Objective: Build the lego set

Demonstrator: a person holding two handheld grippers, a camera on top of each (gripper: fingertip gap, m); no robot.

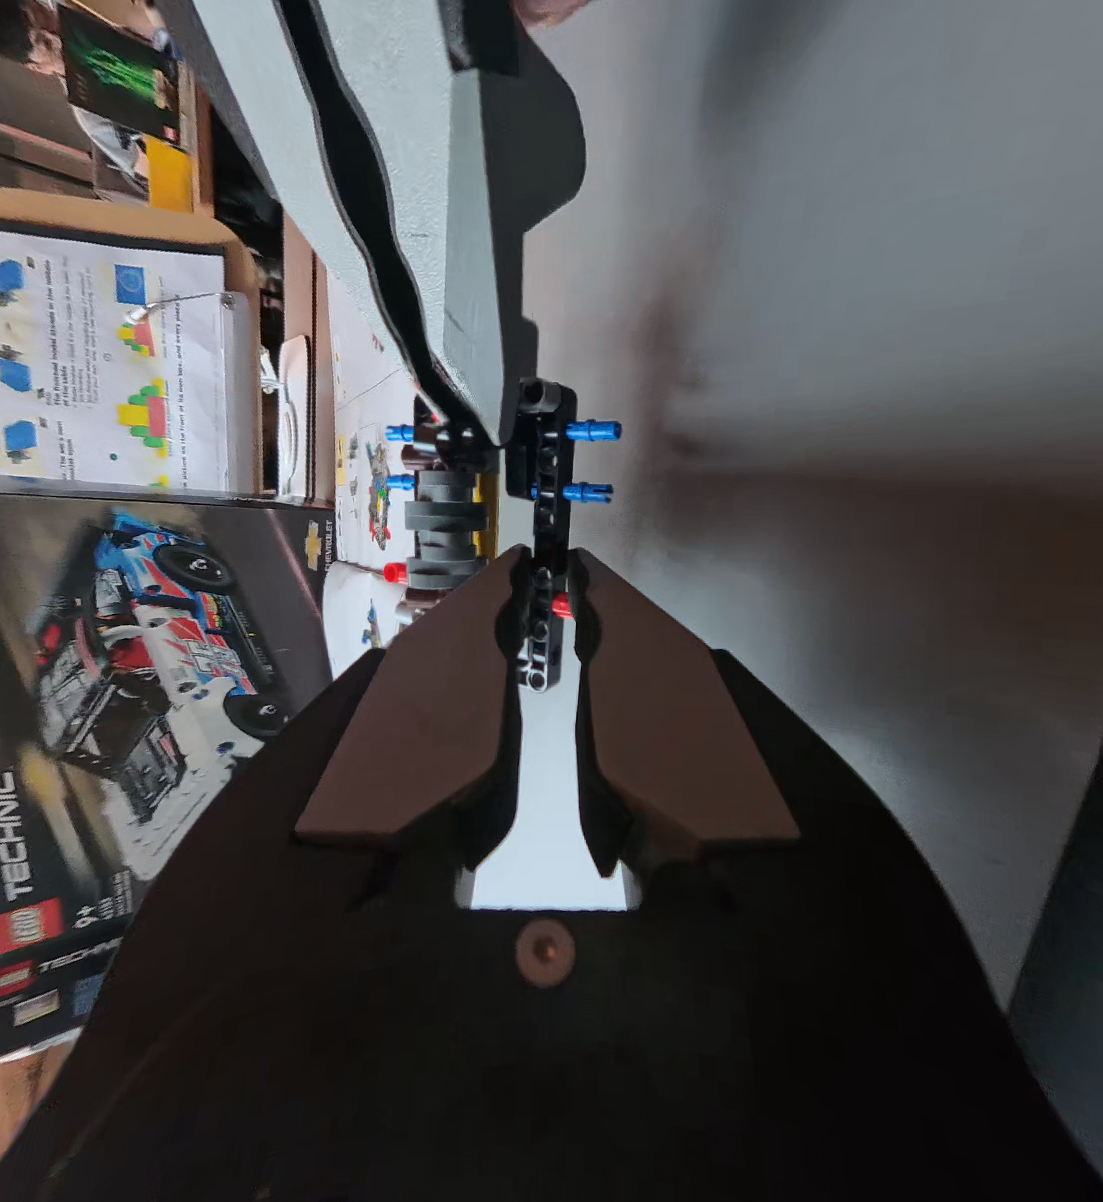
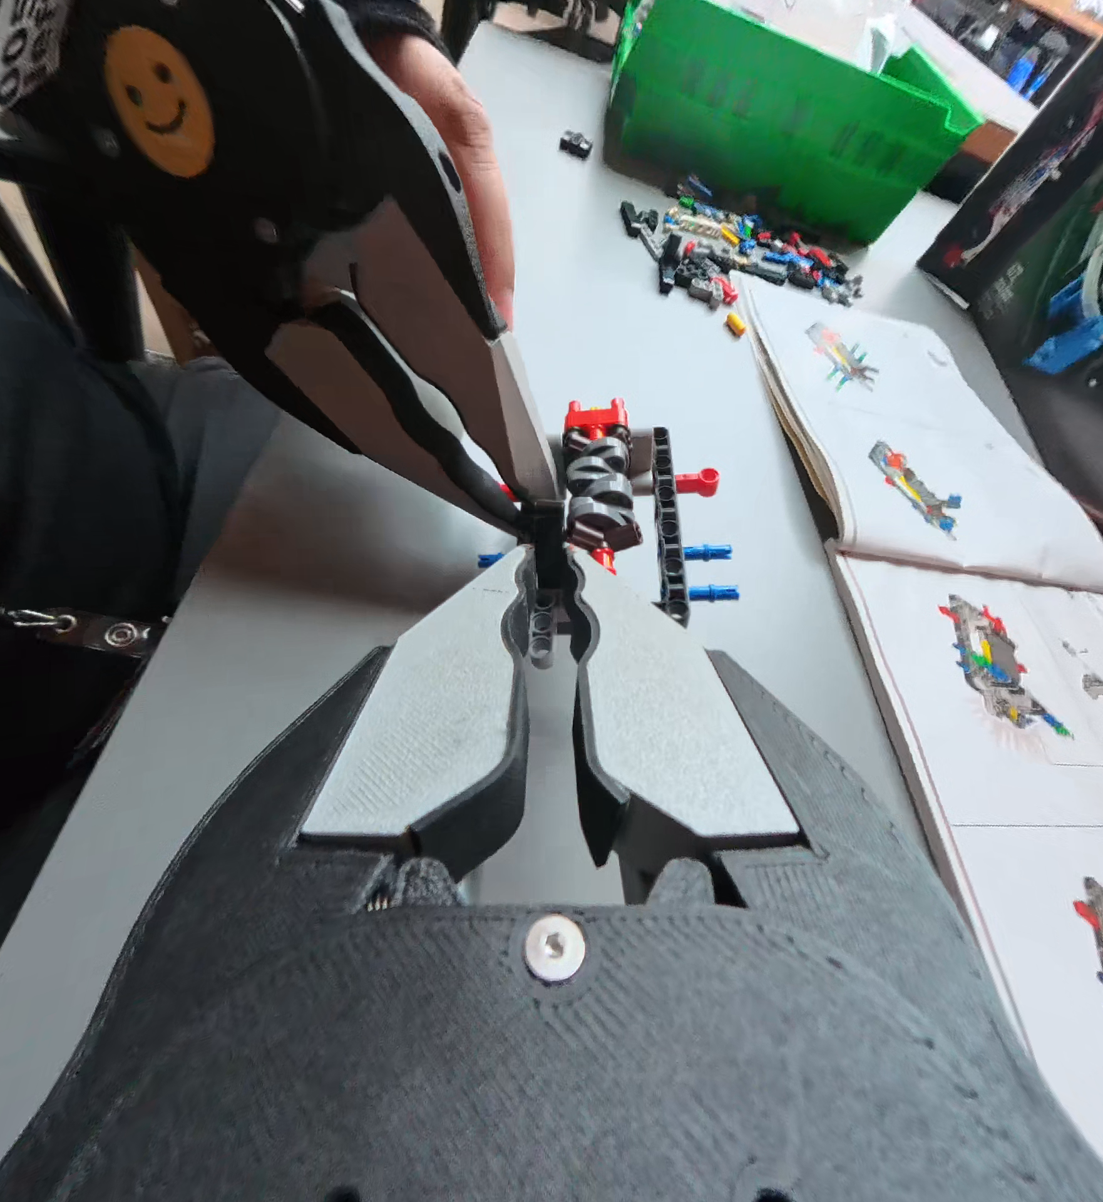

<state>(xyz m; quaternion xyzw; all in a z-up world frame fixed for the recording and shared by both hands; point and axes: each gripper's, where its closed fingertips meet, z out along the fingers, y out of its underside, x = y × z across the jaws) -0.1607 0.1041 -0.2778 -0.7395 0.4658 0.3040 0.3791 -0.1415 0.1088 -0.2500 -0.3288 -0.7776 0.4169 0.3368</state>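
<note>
A partly built lego assembly is held above the grey table [image 2: 607, 364]. It has a near black beam [image 1: 544, 514] with blue pins [image 1: 591, 430], a dark grey crankshaft part [image 2: 601, 484], a red piece [image 2: 594, 413] and a far black beam [image 2: 666, 520] with blue pins and a red pin. My left gripper [image 1: 549, 553] is shut on the near beam [image 2: 547, 605]. My right gripper [image 2: 547, 553] is shut on the same beam from the other side. The right gripper shows in the left wrist view [image 1: 490, 436], and the left gripper in the right wrist view [image 2: 529, 514].
A pile of loose lego pieces [image 2: 744, 253] lies in front of a green bin [image 2: 763, 130]. An open instruction booklet [image 2: 926, 455] lies at the right. The set's box [image 1: 113, 715] stands beyond it. A yellow piece [image 2: 735, 323] and a black piece [image 2: 575, 143] lie apart. My two grippers' fingertips are within a few centimetres of each other.
</note>
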